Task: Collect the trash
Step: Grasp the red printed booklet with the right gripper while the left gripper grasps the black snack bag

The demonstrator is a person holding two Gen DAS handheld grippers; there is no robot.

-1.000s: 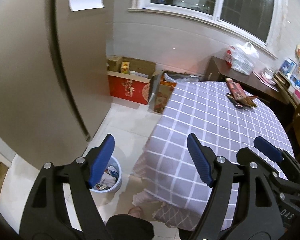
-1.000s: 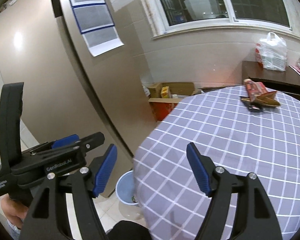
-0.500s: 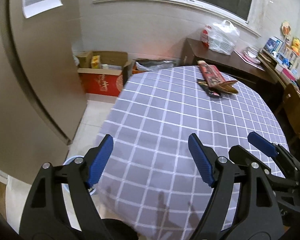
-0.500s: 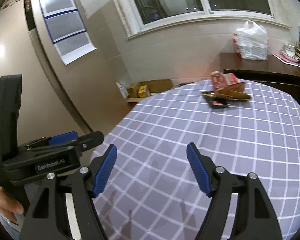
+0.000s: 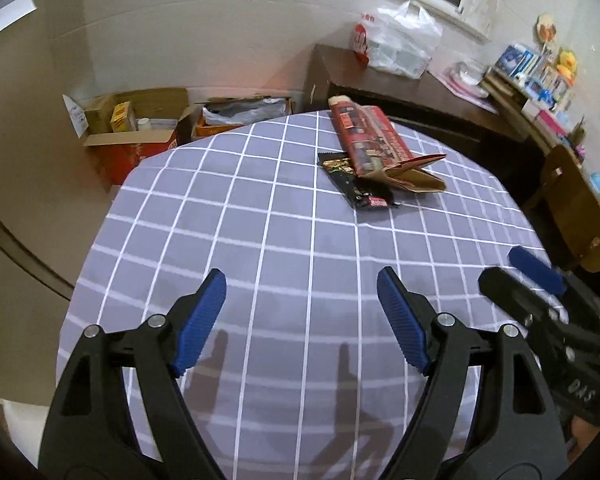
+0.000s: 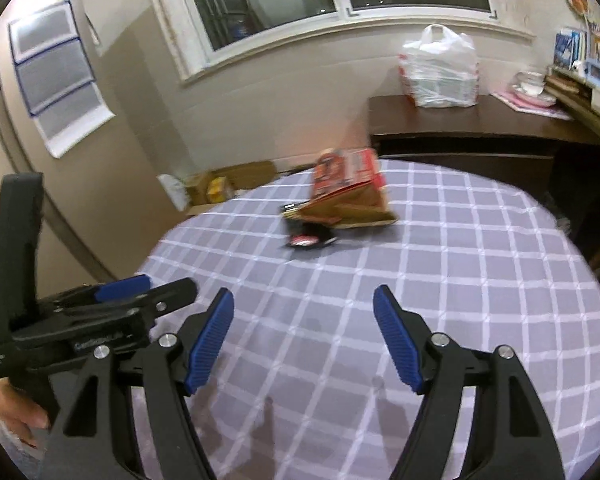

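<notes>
A flattened red and brown carton lies at the far side of a round table with a grey checked cloth. A black snack wrapper lies partly under the carton's near end. My left gripper hangs open over the cloth, well short of the trash, with nothing between its blue pads. My right gripper is open too, also empty, beside the left one. In the right wrist view the left gripper shows at the left edge, held by a hand.
Open cardboard boxes stand on the floor behind the table. A dark sideboard along the wall carries a white plastic bag and dishes. A wooden chair stands at the table's right. A beige cabinet wall rises at left.
Both grippers have swung right, from the floor and blue bin beside the cabinet to over the table. The carton and wrapper now look nearer and more central. Jaws stayed open.
</notes>
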